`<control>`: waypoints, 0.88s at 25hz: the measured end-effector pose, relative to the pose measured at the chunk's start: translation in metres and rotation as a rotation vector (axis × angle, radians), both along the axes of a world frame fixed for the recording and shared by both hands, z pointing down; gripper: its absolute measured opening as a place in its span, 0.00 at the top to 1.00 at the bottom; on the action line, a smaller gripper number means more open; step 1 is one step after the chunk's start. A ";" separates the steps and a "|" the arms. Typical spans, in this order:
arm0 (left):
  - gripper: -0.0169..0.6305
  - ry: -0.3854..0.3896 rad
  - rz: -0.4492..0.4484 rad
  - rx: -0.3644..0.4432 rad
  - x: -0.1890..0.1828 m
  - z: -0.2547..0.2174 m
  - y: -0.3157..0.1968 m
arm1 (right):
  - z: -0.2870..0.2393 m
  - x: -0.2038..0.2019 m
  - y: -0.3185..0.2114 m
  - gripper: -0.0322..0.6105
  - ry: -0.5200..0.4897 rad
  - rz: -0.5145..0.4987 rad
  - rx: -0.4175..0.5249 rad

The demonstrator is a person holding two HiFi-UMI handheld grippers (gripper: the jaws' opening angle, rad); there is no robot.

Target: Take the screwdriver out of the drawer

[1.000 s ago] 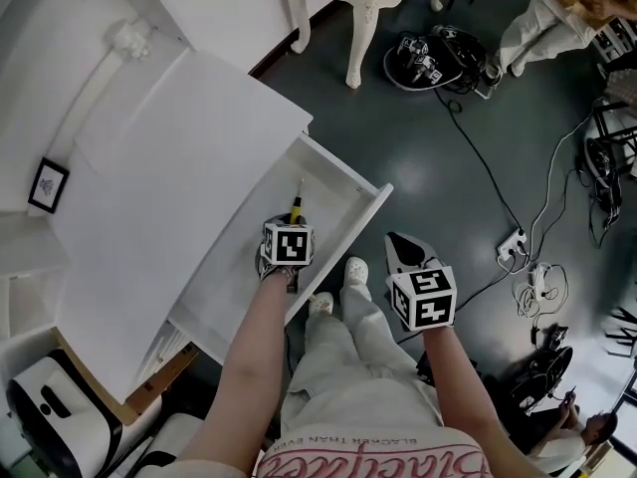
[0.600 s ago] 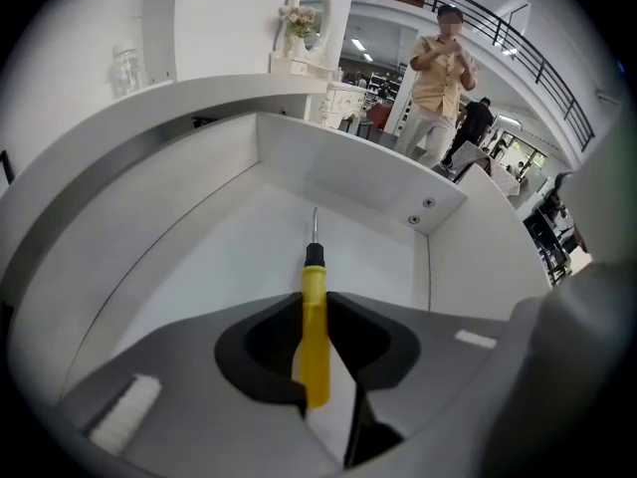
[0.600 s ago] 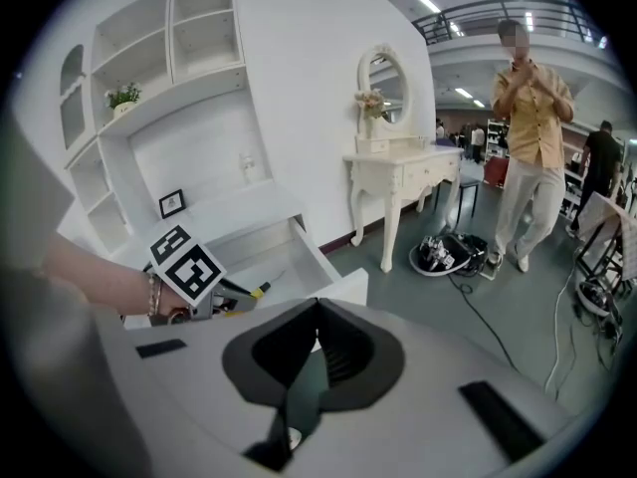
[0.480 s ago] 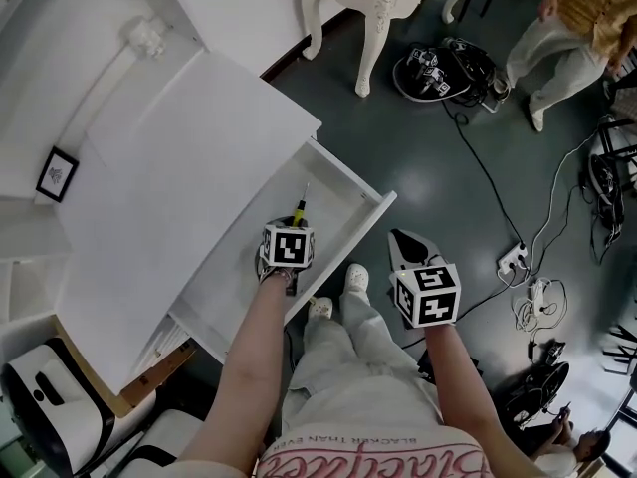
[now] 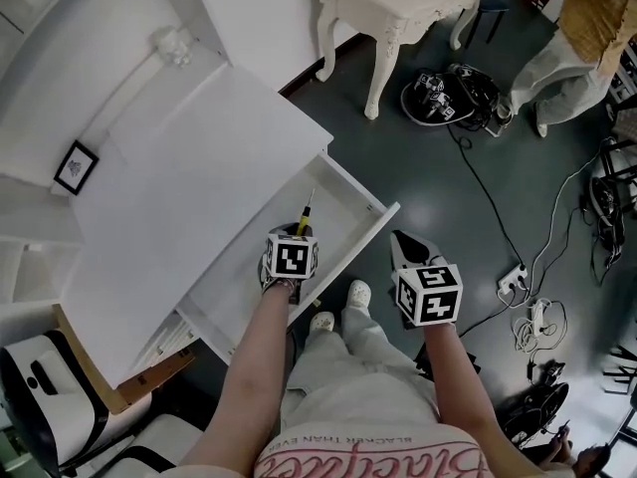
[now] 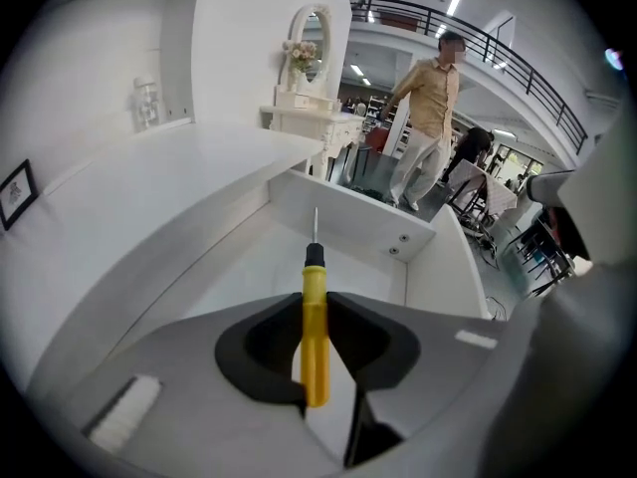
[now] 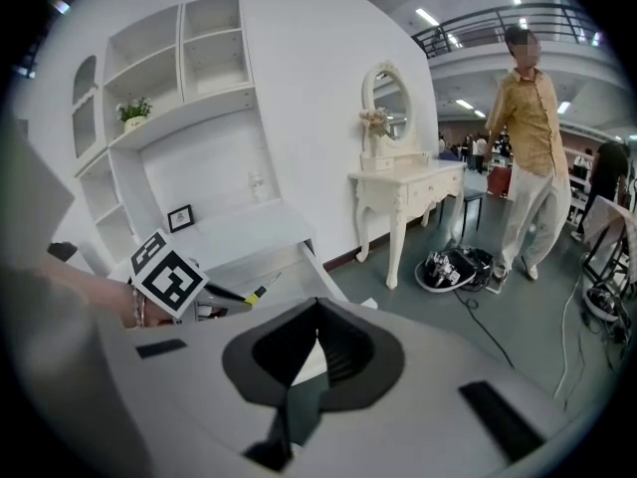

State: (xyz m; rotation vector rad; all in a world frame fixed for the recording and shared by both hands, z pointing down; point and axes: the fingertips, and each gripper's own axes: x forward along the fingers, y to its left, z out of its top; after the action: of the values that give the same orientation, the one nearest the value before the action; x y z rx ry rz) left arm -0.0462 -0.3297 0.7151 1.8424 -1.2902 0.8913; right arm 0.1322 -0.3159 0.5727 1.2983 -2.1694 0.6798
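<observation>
A yellow-handled screwdriver (image 6: 315,332) with a black collar and thin metal shaft sits between the jaws of my left gripper (image 6: 315,302), which is shut on its handle. The shaft points forward over the open white drawer (image 6: 350,210). In the head view the left gripper (image 5: 295,233) hangs over the drawer (image 5: 370,198) with the screwdriver (image 5: 303,214) sticking out ahead of it. My right gripper (image 5: 402,243) hovers over the floor just right of the drawer front, jaws shut and empty. From the right gripper view, the screwdriver (image 7: 255,293) shows beside the left gripper's marker cube (image 7: 167,279).
The drawer belongs to a white desk (image 5: 189,177) with a small framed picture (image 5: 76,167) at its back. A white dressing table (image 5: 398,8) stands beyond. Cables, a power strip (image 5: 514,251) and gear (image 5: 446,92) lie on the dark floor. A person (image 5: 587,38) stands at the far right.
Both grippers have risen. The left one has lifted the screwdriver higher above the drawer floor, still gripping its handle. The person at the far right has shifted.
</observation>
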 end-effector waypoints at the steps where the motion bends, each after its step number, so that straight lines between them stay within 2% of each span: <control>1: 0.84 0.005 -0.002 0.010 0.000 -0.004 0.000 | -0.003 -0.002 0.000 0.94 -0.001 -0.003 0.008; 8: 0.84 0.029 -0.007 0.084 -0.002 -0.034 0.002 | -0.021 -0.014 0.001 0.94 -0.009 -0.012 0.048; 22: 0.84 0.074 -0.025 0.305 -0.031 -0.123 0.011 | -0.070 -0.053 0.015 0.94 -0.041 -0.028 0.163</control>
State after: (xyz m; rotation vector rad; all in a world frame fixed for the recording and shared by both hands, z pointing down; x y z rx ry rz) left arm -0.0773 -0.3188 0.5920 2.0649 -1.4624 0.6331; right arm 0.0788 -0.3009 0.5030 1.3429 -2.3122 0.5318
